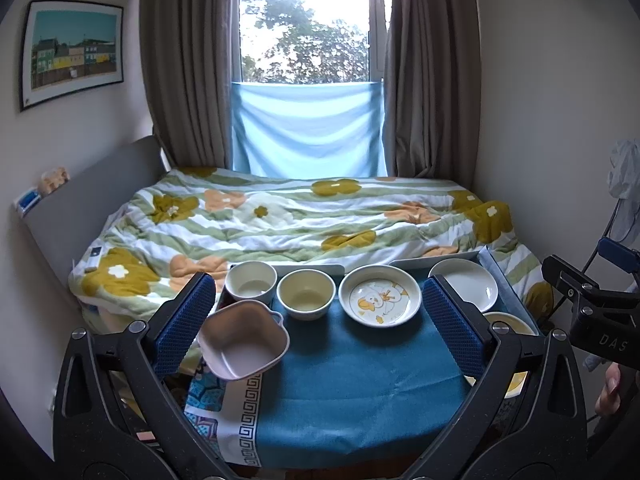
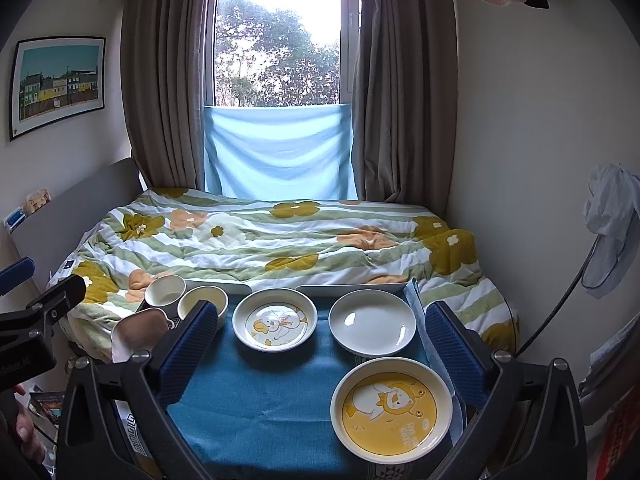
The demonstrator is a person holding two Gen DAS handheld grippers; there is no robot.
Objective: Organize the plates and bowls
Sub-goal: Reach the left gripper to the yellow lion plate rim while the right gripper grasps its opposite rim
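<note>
You have barely begun, by the look of it: on the small table covered with a teal cloth [image 2: 260, 400] every dish sits on its own, none stacked on another, so the sorting of plates with plates and bowls with bowls is, I judge, all left to do. Largest is the yellow-centred round plate with a cartoon duck [image 2: 392, 410], nearest you on the right side; beyond it lies the plain white round plate [image 2: 373, 325], and left of that the cream shallow plate with a duck drawing [image 1: 380, 295]. Then the bowls at the far left: the cream round bowl [image 1: 306, 294], the white straight-sided cup-like bowl [image 1: 251, 282] just beside it, and the pale pink squarish bowl with small handles [image 1: 243, 340], which seems tilted at the table's left edge. Your left gripper [image 1: 320, 320] has its jaws spread wide and empty; the pink bowl sits just inside its left finger, while the cream bowl and duck-drawing plate lie ahead between the fingers. Your right gripper [image 2: 326, 354] is likewise spread and empty, and the yellow plate lies between its fingers, close to the right one.
</note>
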